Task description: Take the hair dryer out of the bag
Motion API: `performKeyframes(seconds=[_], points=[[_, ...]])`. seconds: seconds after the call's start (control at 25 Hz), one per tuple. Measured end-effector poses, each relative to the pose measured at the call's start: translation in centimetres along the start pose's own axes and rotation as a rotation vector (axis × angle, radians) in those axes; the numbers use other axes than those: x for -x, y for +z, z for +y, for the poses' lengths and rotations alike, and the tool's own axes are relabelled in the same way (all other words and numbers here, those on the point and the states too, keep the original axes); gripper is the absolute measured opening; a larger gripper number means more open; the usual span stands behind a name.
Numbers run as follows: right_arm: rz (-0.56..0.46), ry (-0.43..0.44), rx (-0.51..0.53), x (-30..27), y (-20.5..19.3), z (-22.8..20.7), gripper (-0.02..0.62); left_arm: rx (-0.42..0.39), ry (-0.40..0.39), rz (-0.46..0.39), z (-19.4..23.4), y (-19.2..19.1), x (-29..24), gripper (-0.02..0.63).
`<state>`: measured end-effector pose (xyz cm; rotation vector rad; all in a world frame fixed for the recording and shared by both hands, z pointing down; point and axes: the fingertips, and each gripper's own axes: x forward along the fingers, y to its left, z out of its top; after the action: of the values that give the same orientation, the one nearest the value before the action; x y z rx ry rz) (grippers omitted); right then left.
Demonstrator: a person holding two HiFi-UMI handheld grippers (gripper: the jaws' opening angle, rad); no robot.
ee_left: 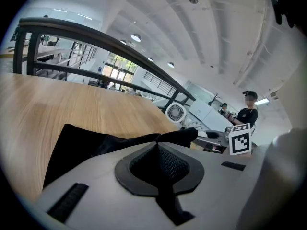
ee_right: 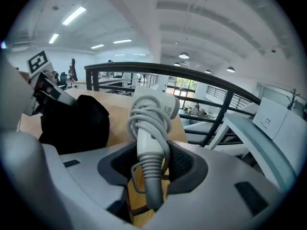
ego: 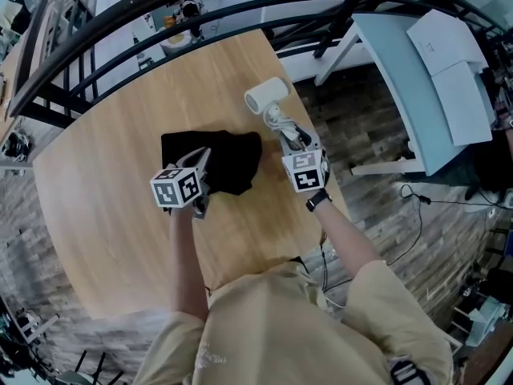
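A black fabric bag (ego: pixel 228 163) lies flat in the middle of the round wooden table (ego: pixel 112 183). My left gripper (ego: pixel 202 157) is at the bag's near-left edge, shut on a pinch of its fabric (ee_left: pixel 86 143); the cloth rises to a peak at the jaw tips (ee_left: pixel 157 145). The white hair dryer (ego: pixel 266 96) is outside the bag, just past its right corner, its cord wound round the handle. My right gripper (ego: pixel 292 137) is shut on that handle (ee_right: pixel 149 143), with the dryer's head (ee_right: pixel 156 102) pointing away. The bag (ee_right: pixel 74 119) sits to the left of it.
A black railing (ego: pixel 240 6) curves round the table's far side. A pale desk (ego: pixel 417 79) with white boxes stands to the right, with cables (ego: pixel 417 207) on the wood floor beside it. The table's right edge runs just past my right gripper. A person (ee_left: pixel 247 111) stands far off.
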<state>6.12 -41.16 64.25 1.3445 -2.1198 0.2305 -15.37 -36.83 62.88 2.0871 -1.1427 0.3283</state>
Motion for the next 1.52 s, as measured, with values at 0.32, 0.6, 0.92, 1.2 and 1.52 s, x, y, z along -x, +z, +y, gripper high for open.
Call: performKeyframes(seconds=[0.32, 0.6, 0.92, 1.2, 1.52], points=[[0.107, -0.131, -0.086, -3.8, -3.1, -0.5, 0.160, 0.012, 0.001, 0.000, 0.1, -0.5, -0.6, 0.017], [0.141, -0.157, -0.112, -4.8, -3.5, -0.5, 0.164, -0.025, 0.019, 0.023, 0.3, -1.7, -1.5, 0.018], [0.118, -0.104, -0.161, -1.8, -2.6, 0.8, 0.238, -0.085, 0.068, 0.051, -0.2, -2.4, 0.3, 0.222], [-0.106, -0.055, -0.258, 6.0, 2.2, 1.9, 0.238, -0.104, 0.107, -0.086, -2.5, -1.1, 6.7, 0.231], [-0.355, 0.019, -0.177, 17.4, 10.3, 8.4, 0.160, -0.227, 0.173, -0.276, -7.5, 0.7, 16.3, 0.158]])
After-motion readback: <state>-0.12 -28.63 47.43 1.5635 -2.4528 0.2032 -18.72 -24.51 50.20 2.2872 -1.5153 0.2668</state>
